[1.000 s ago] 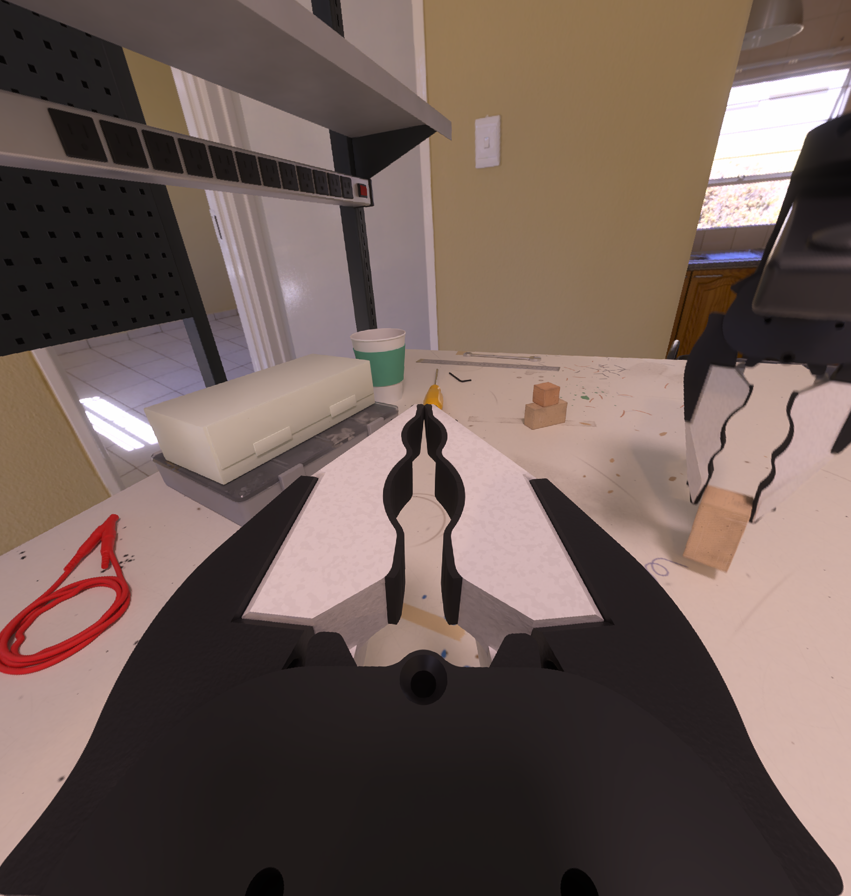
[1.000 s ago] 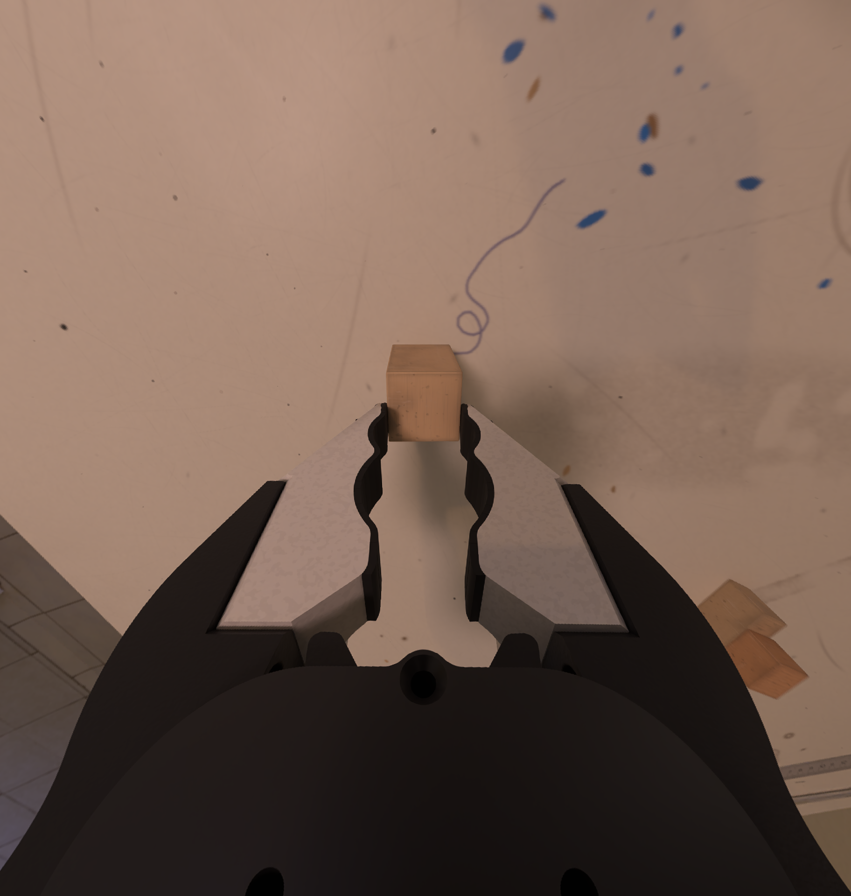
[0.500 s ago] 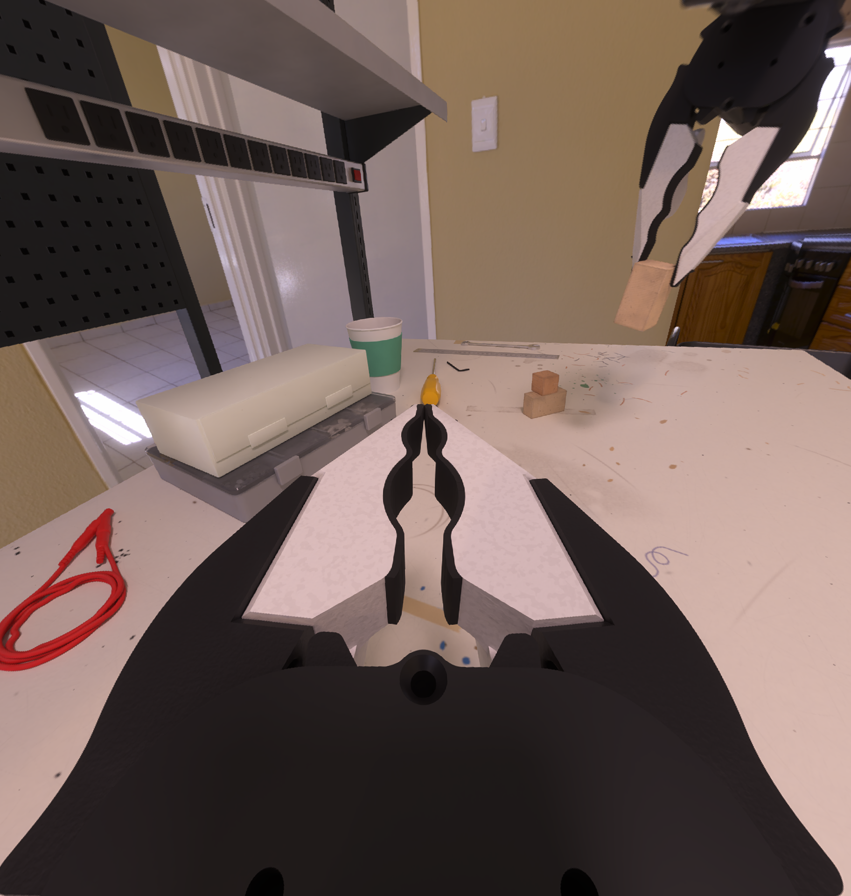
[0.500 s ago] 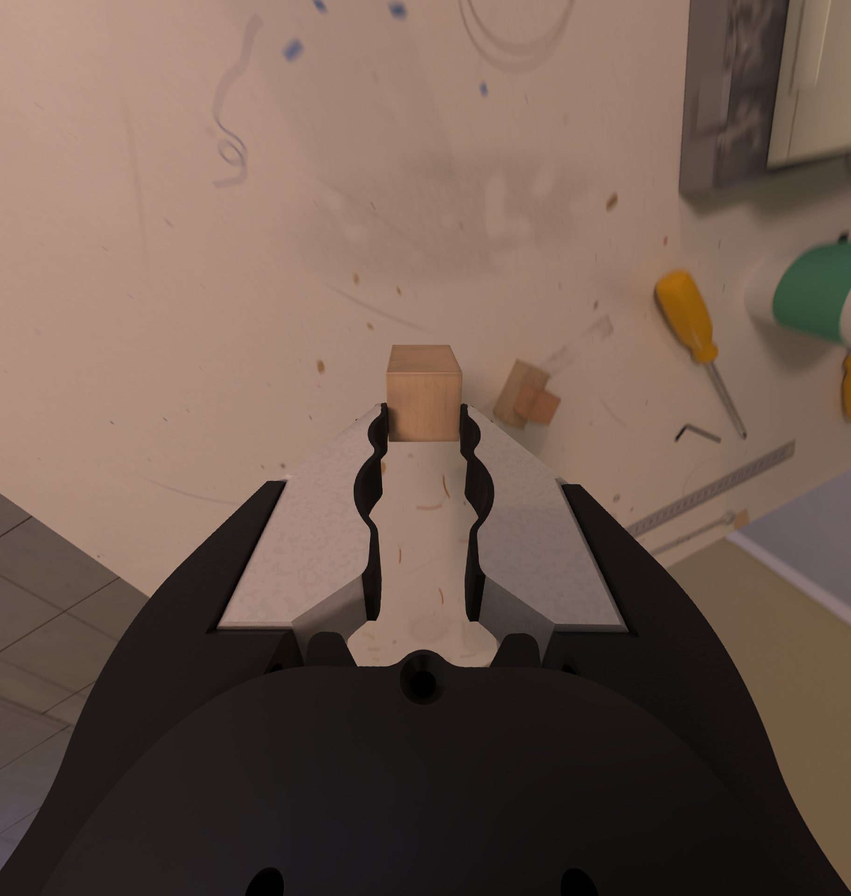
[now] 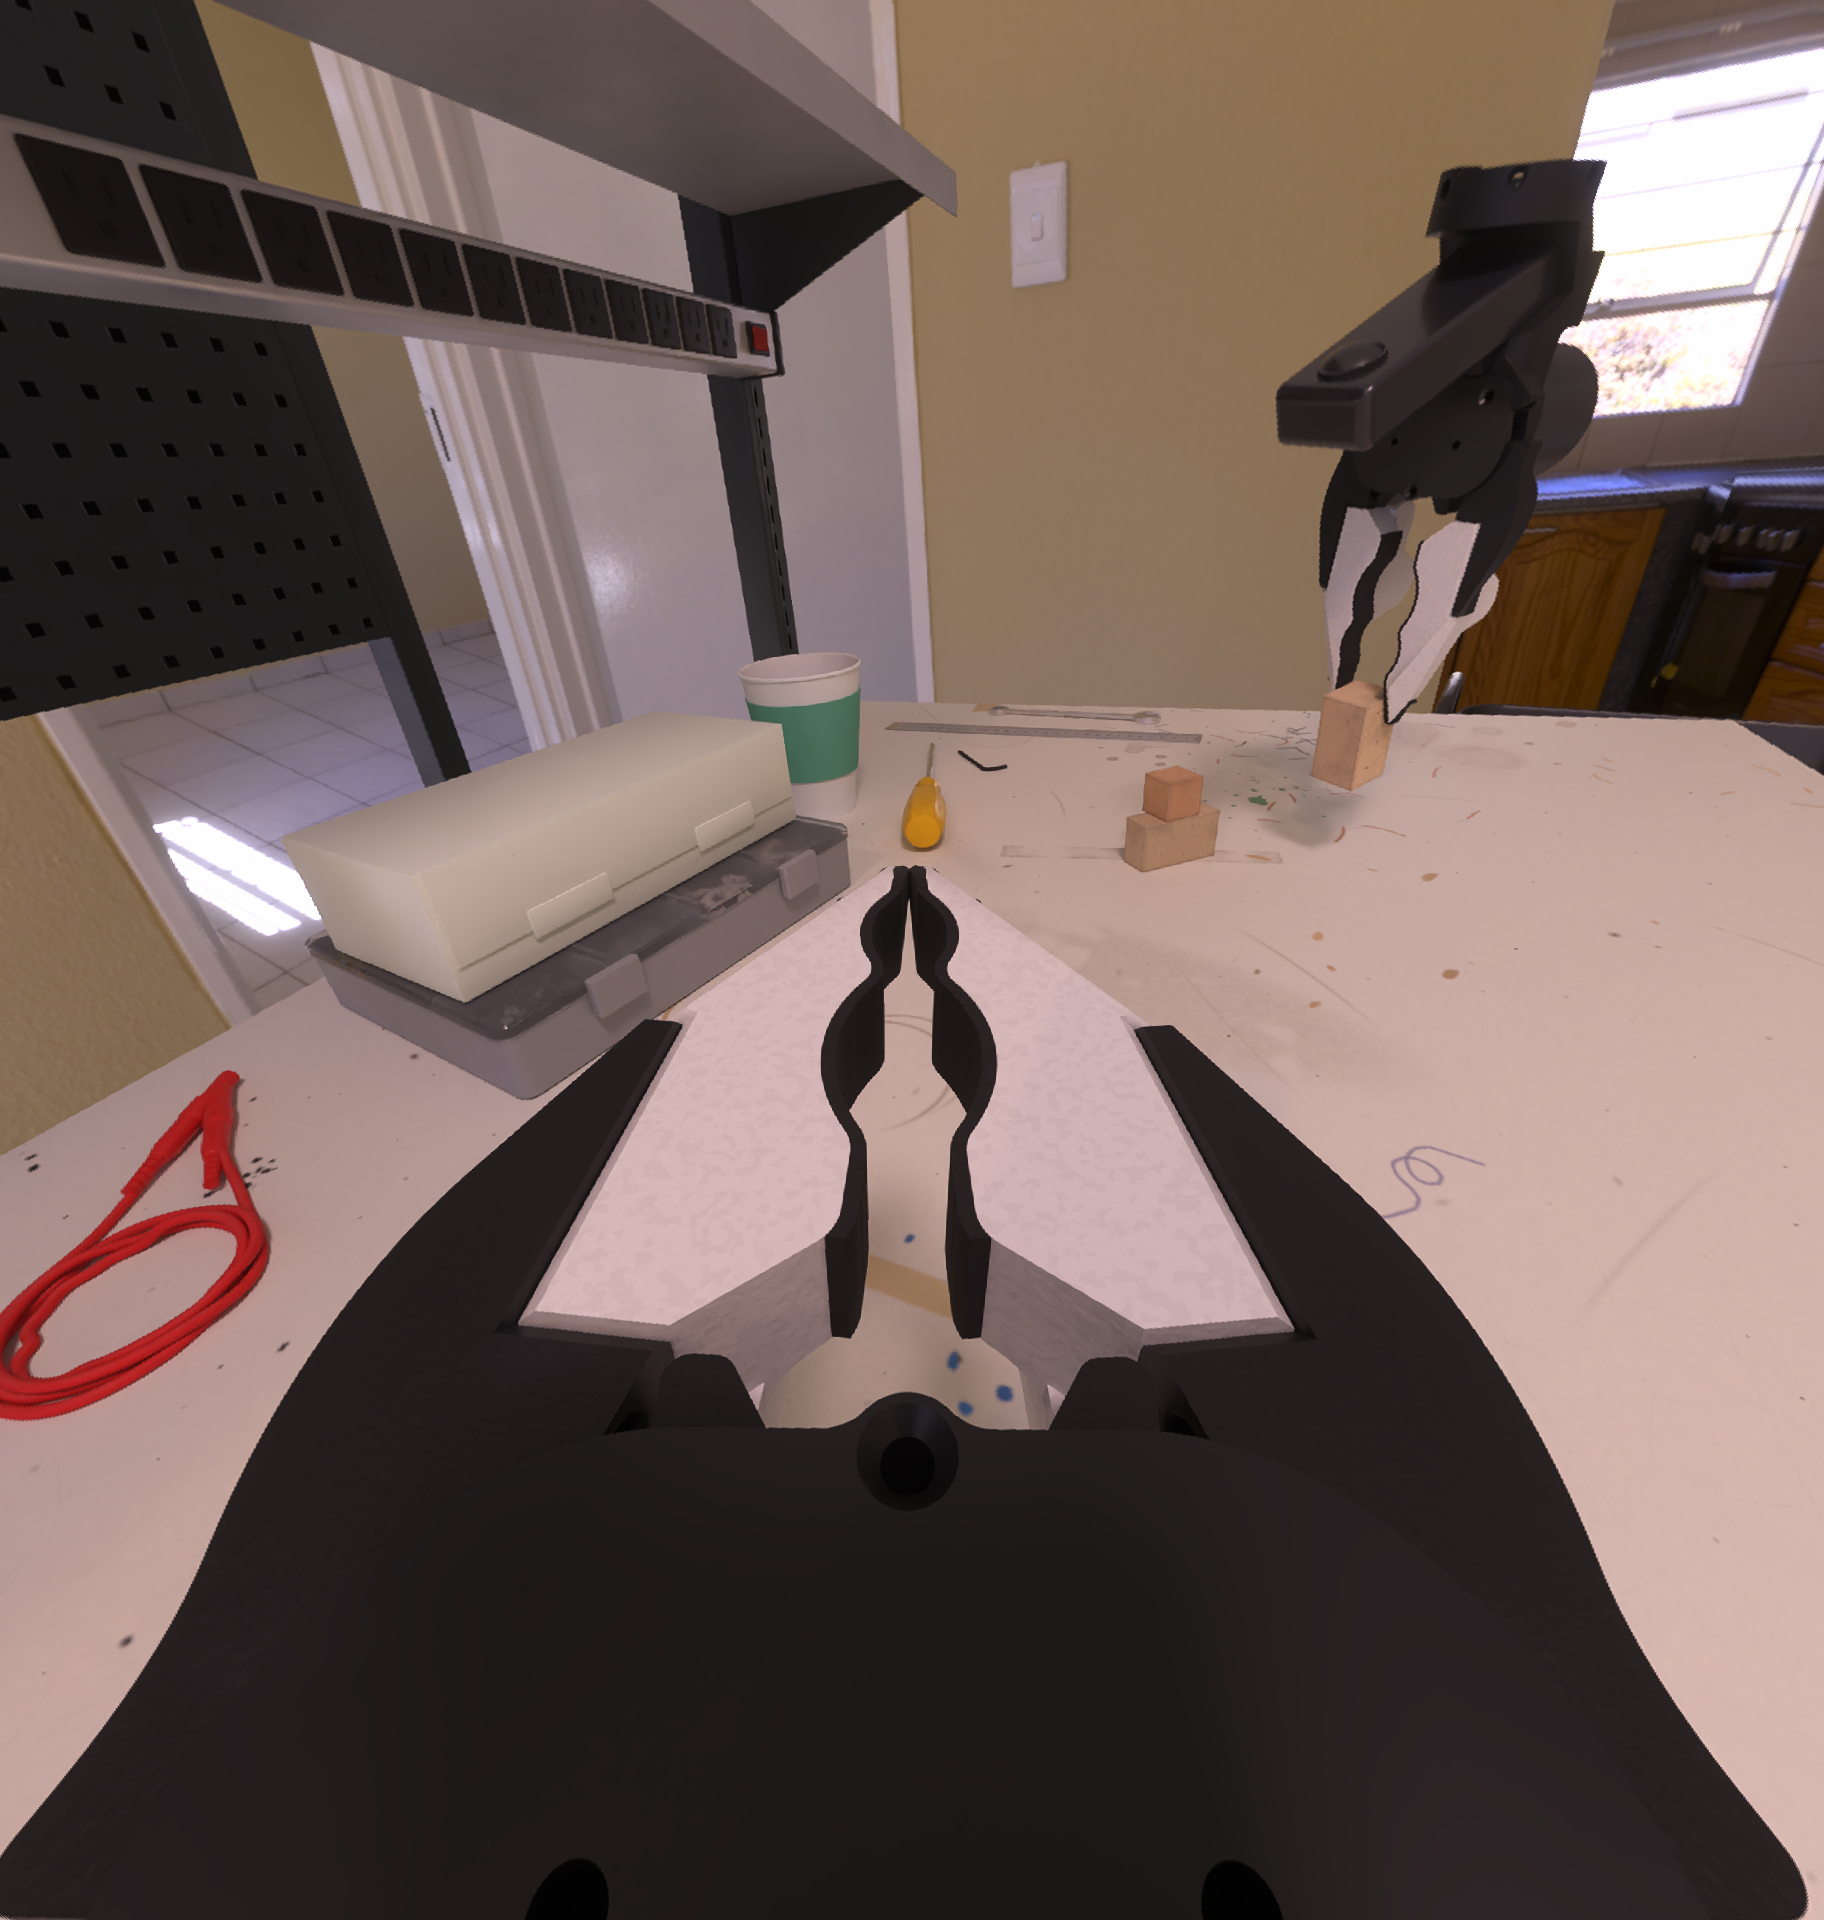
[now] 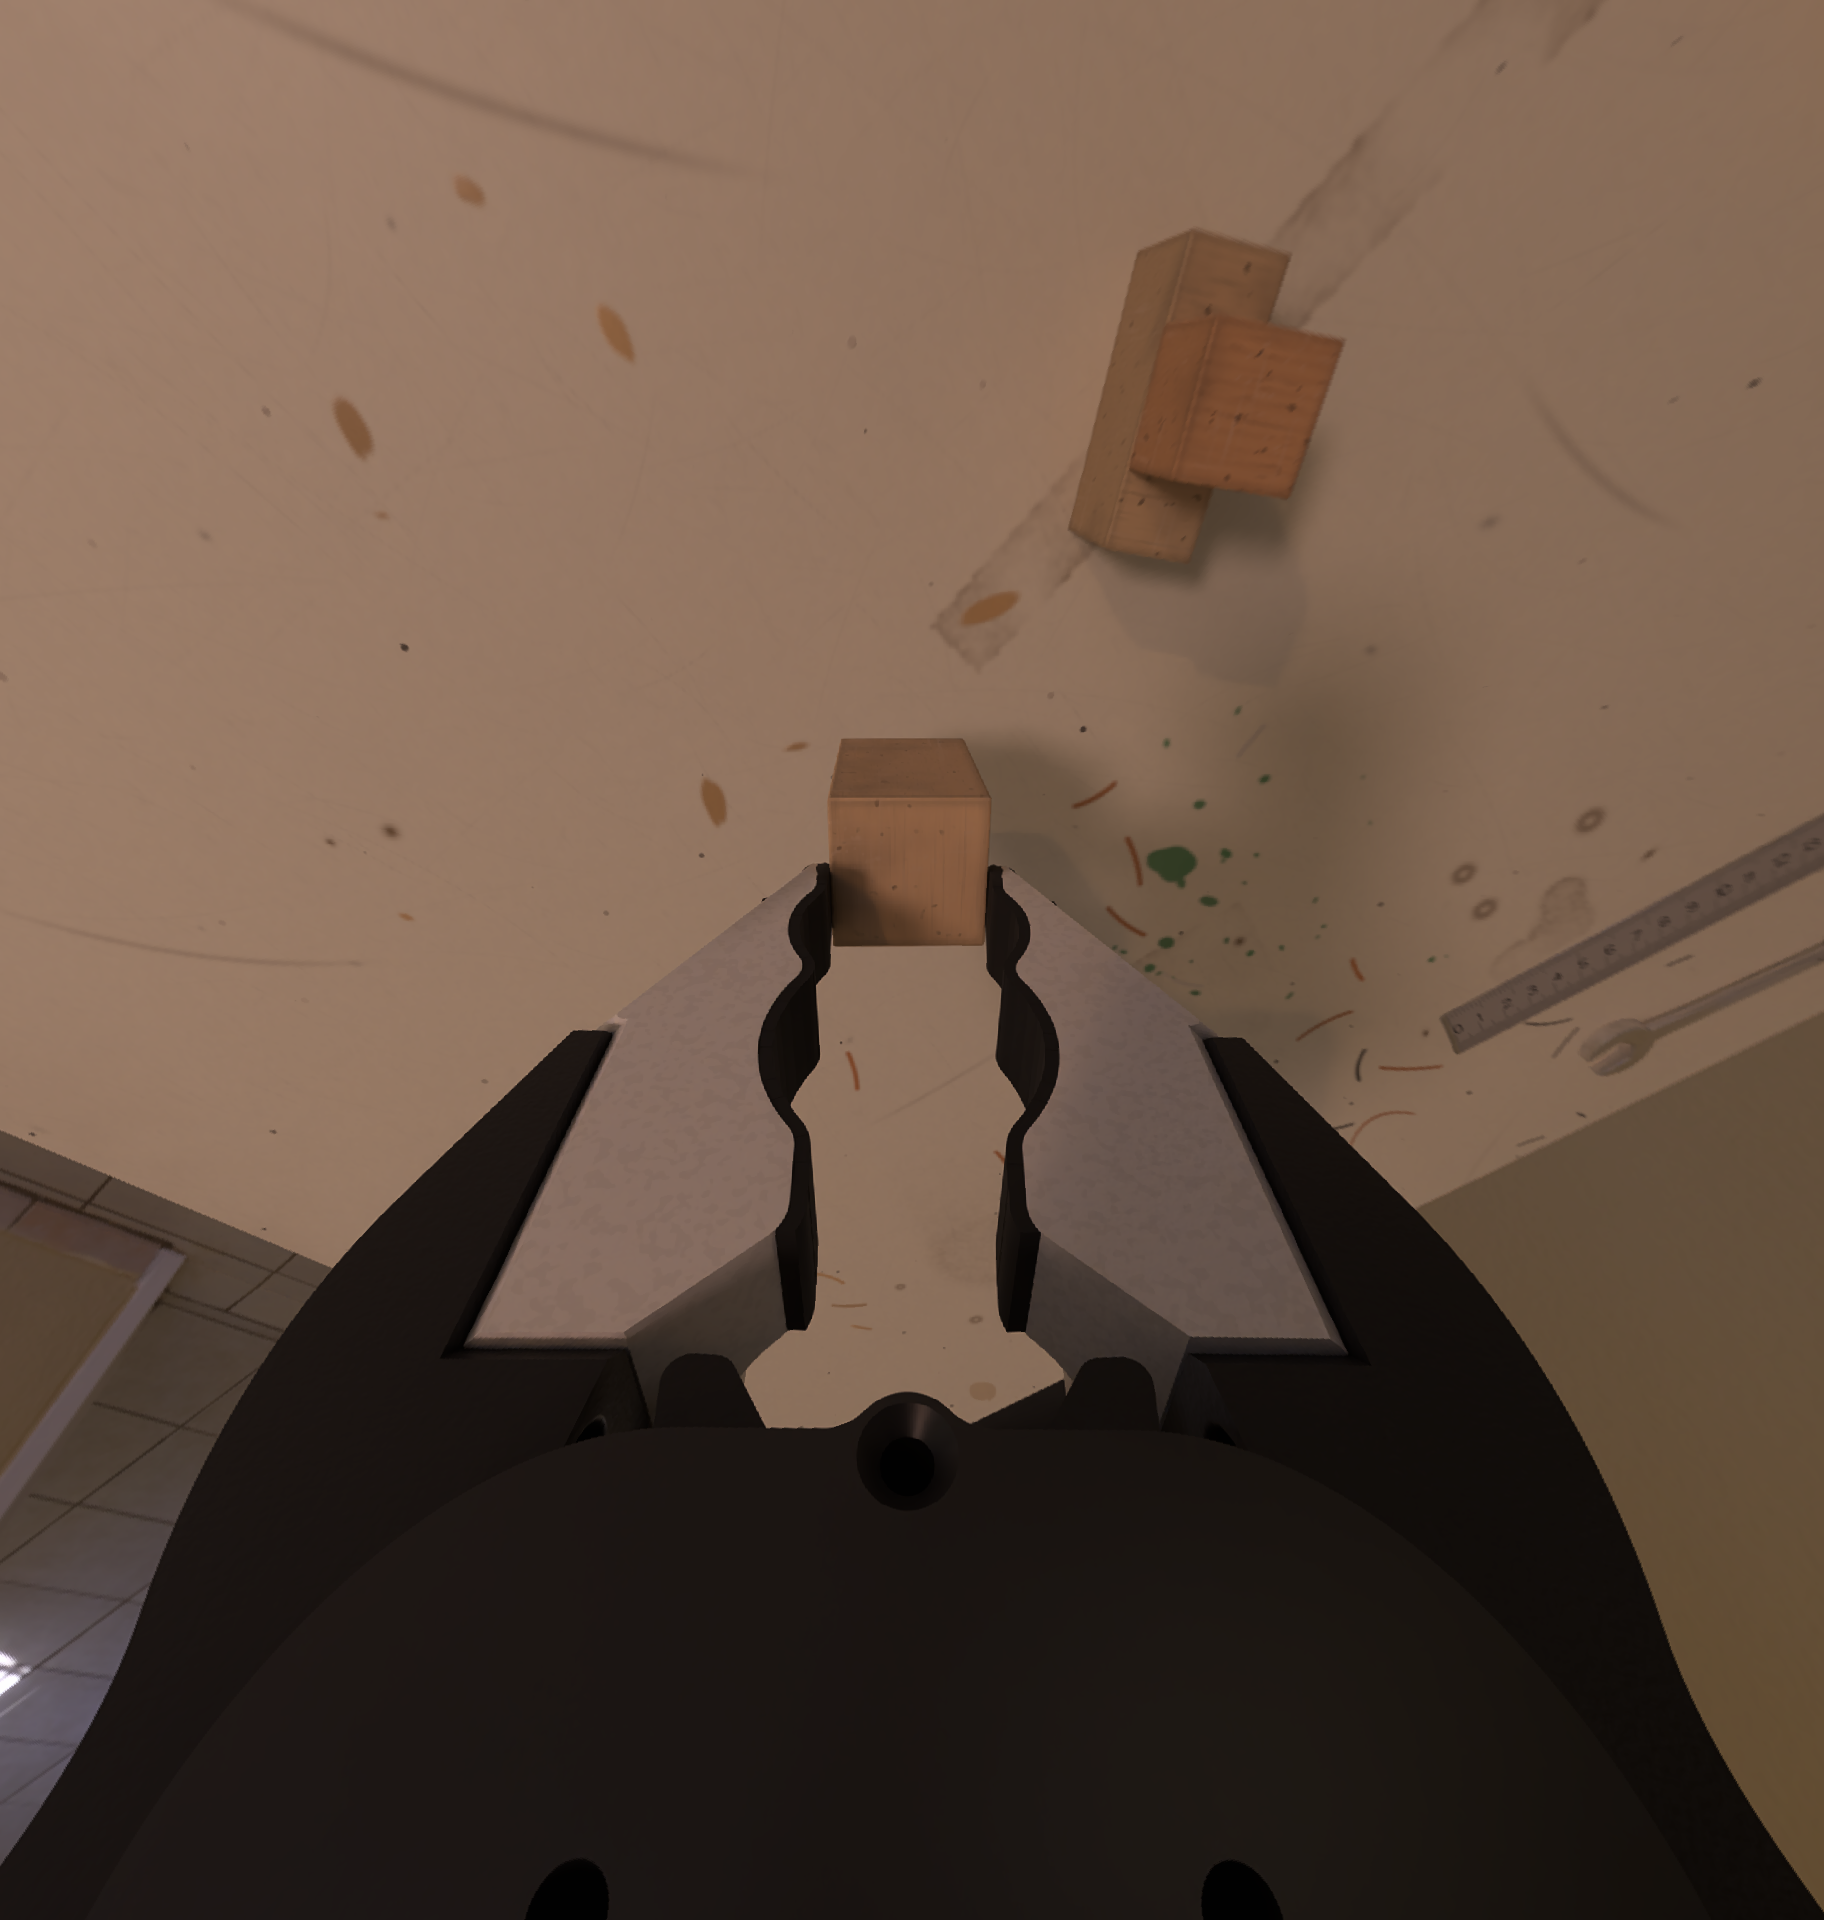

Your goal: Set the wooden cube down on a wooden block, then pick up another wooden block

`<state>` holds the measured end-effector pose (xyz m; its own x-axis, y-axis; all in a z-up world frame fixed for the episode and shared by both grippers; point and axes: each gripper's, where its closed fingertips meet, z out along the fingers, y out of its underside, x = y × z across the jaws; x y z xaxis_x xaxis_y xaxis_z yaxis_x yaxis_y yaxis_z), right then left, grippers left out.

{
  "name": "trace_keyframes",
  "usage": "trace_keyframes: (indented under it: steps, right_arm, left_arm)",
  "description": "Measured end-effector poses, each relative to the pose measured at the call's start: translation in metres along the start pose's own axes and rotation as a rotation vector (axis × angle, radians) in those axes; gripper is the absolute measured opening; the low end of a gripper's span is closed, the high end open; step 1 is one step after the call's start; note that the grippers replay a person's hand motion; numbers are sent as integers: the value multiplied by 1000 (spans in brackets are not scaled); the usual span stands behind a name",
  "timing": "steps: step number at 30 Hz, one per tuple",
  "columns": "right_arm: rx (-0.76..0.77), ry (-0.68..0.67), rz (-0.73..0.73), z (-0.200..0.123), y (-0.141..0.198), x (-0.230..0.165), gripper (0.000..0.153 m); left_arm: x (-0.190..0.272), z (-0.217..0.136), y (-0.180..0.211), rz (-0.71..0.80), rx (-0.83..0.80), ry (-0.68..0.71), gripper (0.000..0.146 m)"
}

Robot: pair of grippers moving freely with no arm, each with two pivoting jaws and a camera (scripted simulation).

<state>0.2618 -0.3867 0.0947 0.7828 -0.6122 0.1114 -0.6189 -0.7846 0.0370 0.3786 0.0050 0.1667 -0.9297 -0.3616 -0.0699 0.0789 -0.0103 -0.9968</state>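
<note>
At centre frame of the right wrist view, the right gripper [image 6: 910, 902] pinches a wooden block [image 6: 909, 840] at its jaw tips, clear above the worktop [image 6: 368, 623], while the left gripper [image 5: 910, 883], jaws closed and empty, idles; the wooden cube [image 6: 1235, 418] already sits on the lower block [image 6: 1147, 468], upper right.

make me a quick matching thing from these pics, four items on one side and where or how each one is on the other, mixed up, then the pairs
Items
1. small wooden cube
2. red cable
3. paper cup
4. held wooden block

Places or states
A. coiled near the table's left edge
B. pinched between the right gripper's fingertips
C. resting on the pale flat block
D. standing behind the cream box

Pairs: 1-C, 2-A, 3-D, 4-B
</note>
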Motion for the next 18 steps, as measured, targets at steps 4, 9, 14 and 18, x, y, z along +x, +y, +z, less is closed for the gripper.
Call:
trace_keyframes:
  steps: [4, 9, 14, 18]
  right_arm:
    - [-13, -25, -28, 16, 8, -2, 29]
    - [-35, -43, -65, 31, 14, -4, 29]
    - [-95, -48, -80, 44, 23, -4, 29]
    - [-116, -66, -75, 50, 27, -6, 29]
  left_arm:
    - [0, 1, 2, 2, -6, 1, 0]
    - [1, 2, 4, 6, -12, 2, 0]
    - [1, 2, 7, 6, -19, 4, 0]
    - [1, 3, 8, 9, -23, 5, 0]
